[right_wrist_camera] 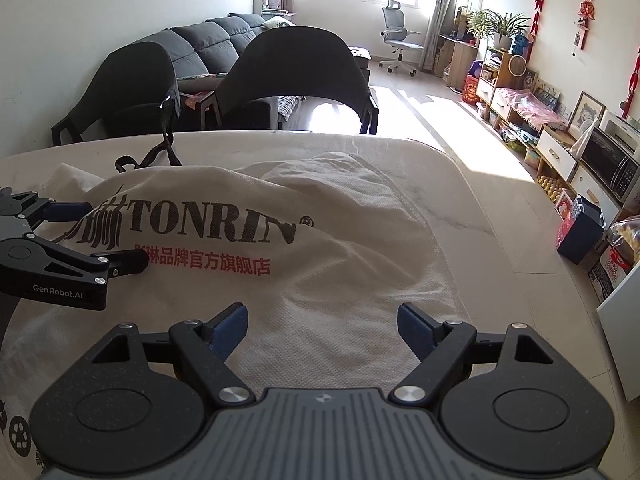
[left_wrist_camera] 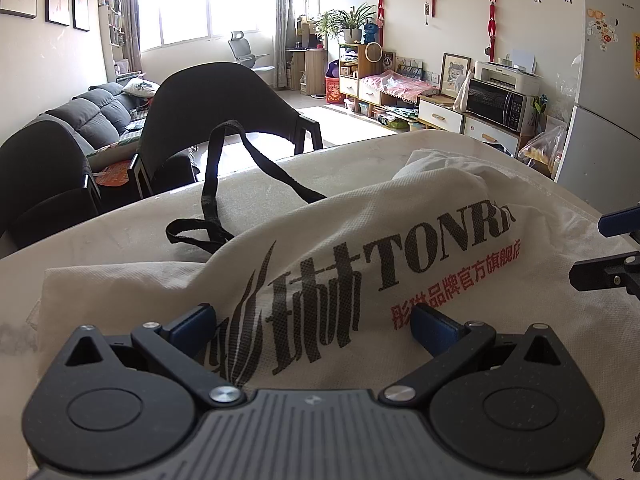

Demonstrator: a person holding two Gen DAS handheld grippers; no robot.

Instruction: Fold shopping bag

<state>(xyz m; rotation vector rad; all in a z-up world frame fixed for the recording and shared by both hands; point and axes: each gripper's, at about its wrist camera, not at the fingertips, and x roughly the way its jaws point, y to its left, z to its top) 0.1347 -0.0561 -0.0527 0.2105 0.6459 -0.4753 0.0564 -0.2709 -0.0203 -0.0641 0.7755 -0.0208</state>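
On the pale table (right_wrist_camera: pixel 460 200) I see the crumpled white printed shopping bag (right_wrist_camera: pixel 340 264); both my left gripper (left_wrist_camera: pixel 316 320) and right gripper (right_wrist_camera: pixel 322 324) are spread wide above it, gripping nothing.

Bright daylight from blown-out windows (left_wrist_camera: pixel 188 8) at the back; sun patch glares on floor (right_wrist_camera: pixel 448 120). Chairs (left_wrist_camera: pixel 216 108) backlit, dark. Sharp focus; strong fisheye bending, black corners.
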